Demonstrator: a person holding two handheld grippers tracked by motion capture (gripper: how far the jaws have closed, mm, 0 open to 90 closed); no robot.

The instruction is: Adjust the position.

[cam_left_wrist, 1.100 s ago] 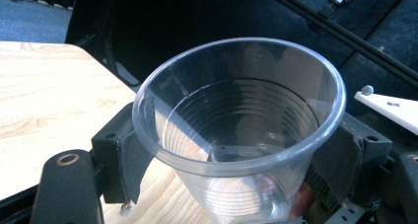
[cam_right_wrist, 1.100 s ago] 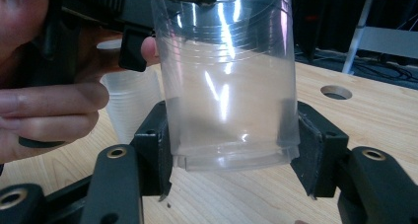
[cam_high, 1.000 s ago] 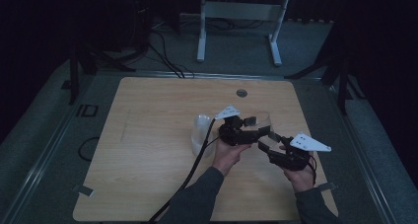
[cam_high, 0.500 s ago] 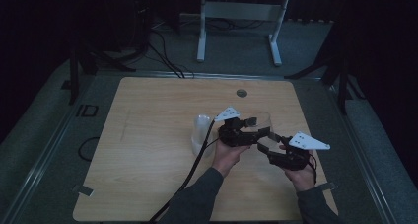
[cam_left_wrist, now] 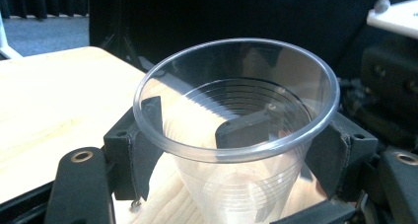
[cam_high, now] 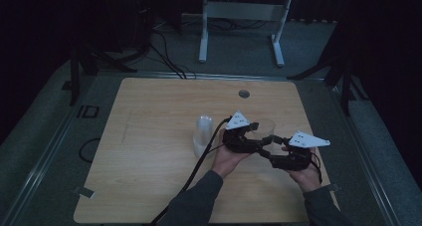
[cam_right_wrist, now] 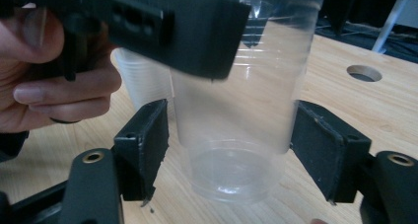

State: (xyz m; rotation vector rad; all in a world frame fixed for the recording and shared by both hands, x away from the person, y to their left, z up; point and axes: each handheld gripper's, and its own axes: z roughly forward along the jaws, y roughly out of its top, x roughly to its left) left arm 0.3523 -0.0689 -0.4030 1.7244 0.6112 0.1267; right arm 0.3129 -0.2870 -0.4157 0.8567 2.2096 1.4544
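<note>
Wooden table (cam_high: 149, 136): clear cup (cam_left_wrist: 236, 130) sits between left gripper (cam_left_wrist: 231, 150) jaws.

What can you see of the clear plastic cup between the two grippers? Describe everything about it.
The clear plastic cup is see-through, with a rolled rim, fine rings around its wall and a flat base. It stands upright and empty on the wooden table, to the right of a stack of cups. The left gripper has its jaws around the upper wall; the right gripper brackets the lower wall, with gaps showing on both sides.
</note>
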